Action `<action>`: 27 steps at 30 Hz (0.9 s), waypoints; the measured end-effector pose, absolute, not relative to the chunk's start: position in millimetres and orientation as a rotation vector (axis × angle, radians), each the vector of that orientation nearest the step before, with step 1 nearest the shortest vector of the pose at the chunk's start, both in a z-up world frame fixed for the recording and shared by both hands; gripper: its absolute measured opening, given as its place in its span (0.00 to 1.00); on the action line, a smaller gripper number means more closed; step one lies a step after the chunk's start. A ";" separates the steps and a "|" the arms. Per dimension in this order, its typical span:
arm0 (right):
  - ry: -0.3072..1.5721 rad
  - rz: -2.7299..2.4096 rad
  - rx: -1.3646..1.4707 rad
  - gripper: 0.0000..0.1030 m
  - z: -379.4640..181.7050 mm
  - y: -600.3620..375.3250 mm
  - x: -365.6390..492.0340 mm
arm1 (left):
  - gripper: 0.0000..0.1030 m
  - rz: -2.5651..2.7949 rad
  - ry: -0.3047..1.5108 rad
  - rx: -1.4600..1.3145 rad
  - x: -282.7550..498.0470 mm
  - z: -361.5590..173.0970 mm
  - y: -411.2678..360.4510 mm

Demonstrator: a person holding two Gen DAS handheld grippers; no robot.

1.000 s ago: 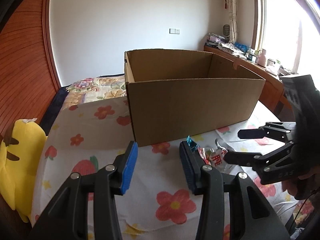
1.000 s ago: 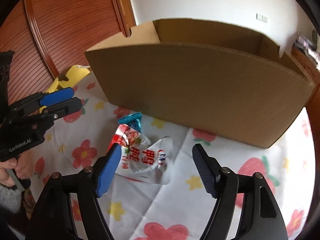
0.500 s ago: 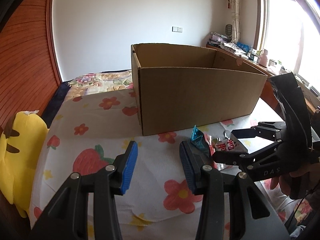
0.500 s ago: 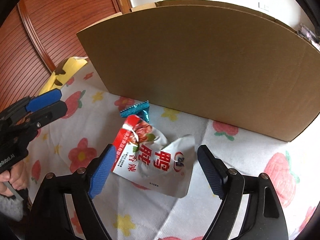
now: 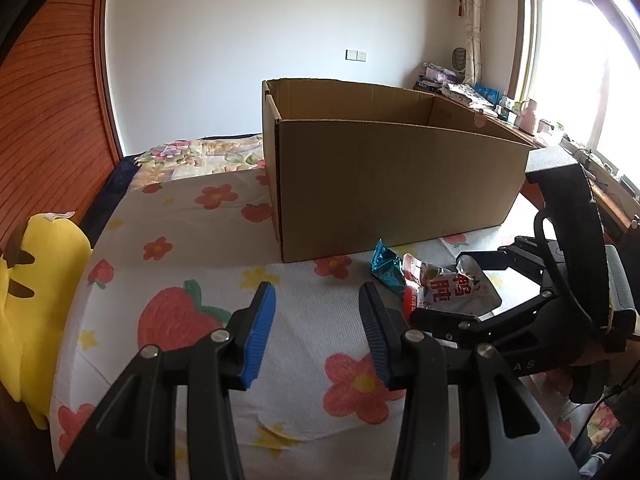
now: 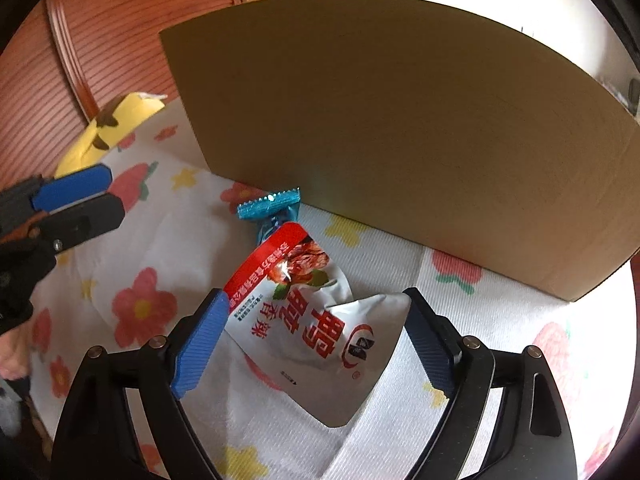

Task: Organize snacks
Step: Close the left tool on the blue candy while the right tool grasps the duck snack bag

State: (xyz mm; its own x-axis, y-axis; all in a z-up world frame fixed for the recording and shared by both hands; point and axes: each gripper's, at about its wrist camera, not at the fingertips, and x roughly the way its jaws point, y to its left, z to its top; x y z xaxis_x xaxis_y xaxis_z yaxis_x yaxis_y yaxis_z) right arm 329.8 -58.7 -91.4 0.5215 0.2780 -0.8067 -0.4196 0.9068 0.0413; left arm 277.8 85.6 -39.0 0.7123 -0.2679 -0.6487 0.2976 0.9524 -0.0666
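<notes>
A white and red snack packet (image 6: 308, 320) lies on the flowered cloth just in front of an open cardboard box (image 6: 400, 120). A small teal snack packet (image 6: 272, 212) lies beside it, nearer the box. My right gripper (image 6: 316, 340) is open, its two pads on either side of the white packet, low over the cloth. In the left wrist view the white packet (image 5: 448, 288), teal packet (image 5: 384, 268) and box (image 5: 392, 184) show to the right. My left gripper (image 5: 316, 336) is open and empty, left of the packets.
A yellow plush toy (image 5: 36, 288) lies at the left edge of the cloth. A wooden wall panel (image 6: 120, 32) stands on the left. A cluttered desk (image 5: 480, 96) runs under the window behind the box.
My right gripper has moved down and forward, so the white packet now lies between its open pads. My left gripper has drawn back a little from the box.
</notes>
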 end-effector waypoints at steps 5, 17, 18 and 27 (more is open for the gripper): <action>0.933 0.423 -0.186 0.86 -92.5 -60.2 327.8 | 0.42 -0.313 0.717 0.044 277.8 -40.2 83.3; 0.931 0.421 -0.123 0.45 -82.7 -87.4 318.6 | 0.42 -0.318 0.732 0.033 278.6 -42.3 72.2; 0.934 0.432 -0.114 0.43 -81.8 -89.2 317.3 | 0.42 -0.320 0.735 0.030 279.2 -42.6 69.4; 0.905 0.476 -0.062 0.23 -70.8 -111.3 292.8 | 0.44 -0.346 0.761 0.013 288.4 -44.6 37.7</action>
State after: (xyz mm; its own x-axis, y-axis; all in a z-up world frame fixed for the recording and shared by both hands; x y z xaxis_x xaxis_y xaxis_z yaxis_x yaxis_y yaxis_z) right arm 292.8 -111.3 -70.8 0.5209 0.3715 -0.7685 -0.4228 0.8944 0.1458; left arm 288.4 37.7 -44.6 0.6702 -0.3025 -0.6777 0.3116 0.9435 -0.1129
